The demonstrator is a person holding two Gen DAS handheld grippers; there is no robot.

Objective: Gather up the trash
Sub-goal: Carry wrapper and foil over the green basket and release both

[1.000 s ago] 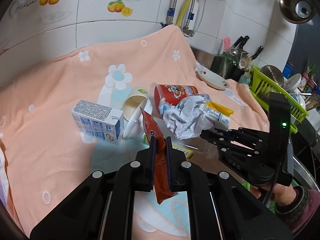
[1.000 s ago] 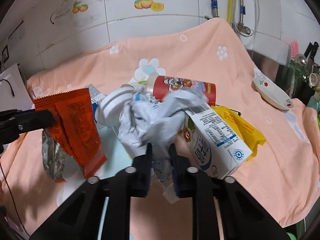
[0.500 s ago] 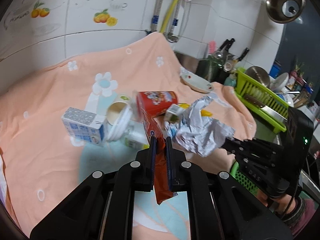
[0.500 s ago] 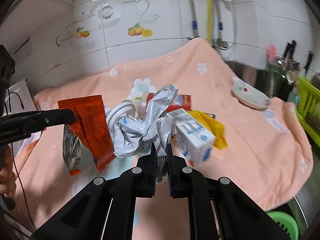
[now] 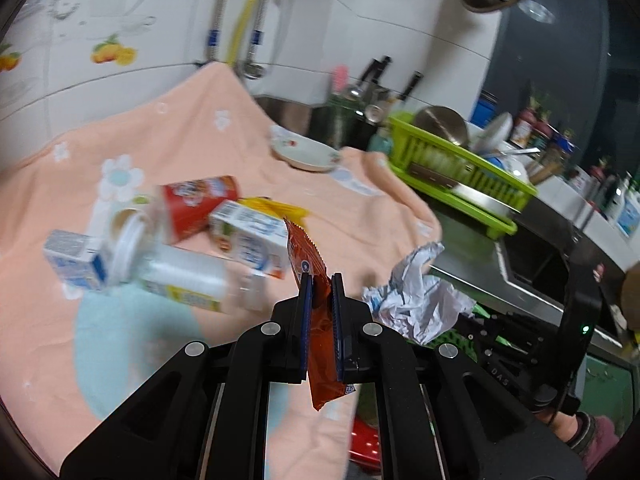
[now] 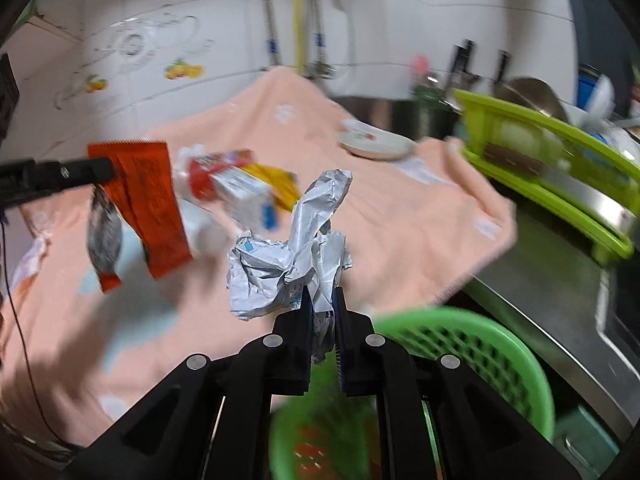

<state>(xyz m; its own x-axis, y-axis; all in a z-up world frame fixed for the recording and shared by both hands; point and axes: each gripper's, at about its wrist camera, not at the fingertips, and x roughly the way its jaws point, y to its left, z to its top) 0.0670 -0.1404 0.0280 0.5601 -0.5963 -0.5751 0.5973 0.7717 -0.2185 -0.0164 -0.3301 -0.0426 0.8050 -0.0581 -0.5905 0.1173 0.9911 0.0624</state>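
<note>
The peach flowered cloth [image 5: 168,152] covers the whole counter and hangs over its right edge, and I take that edge as my way out, because the green mesh basket [image 6: 472,344] sits below it, beside the steel sink surround. The basket is where I judge the trash belongs; something red already lies in its bottom, too blurred to name.

Near the middle of the cloth the rest of the litter lies in one heap: a red paper cup [image 5: 200,204] on its side, a milk carton [image 5: 252,236] against it, a yellow wrapper [image 5: 280,208] behind, a clear plastic cup [image 5: 180,276] and a small blue-and-white box [image 5: 74,264] toward the left edge. None of it is held; I judge it waits for later trips.

My right gripper [image 6: 322,320] is clamped on the crumpled foil-and-paper wad [image 6: 288,264], pinched by its lower fold so the bulk stands clear above the jaws. It hangs just past the cloth's right edge, over the near rim of the basket, so letting go looks close.

My left gripper [image 5: 320,304] is clenched on the orange snack wrapper [image 5: 308,256], gripped across its middle with both ends free. It sits over the cloth's front right corner, not yet over the basket. A dark foil packet [image 6: 105,236] dangles with it in the right view; whether it is pinched too I cannot tell.
</note>
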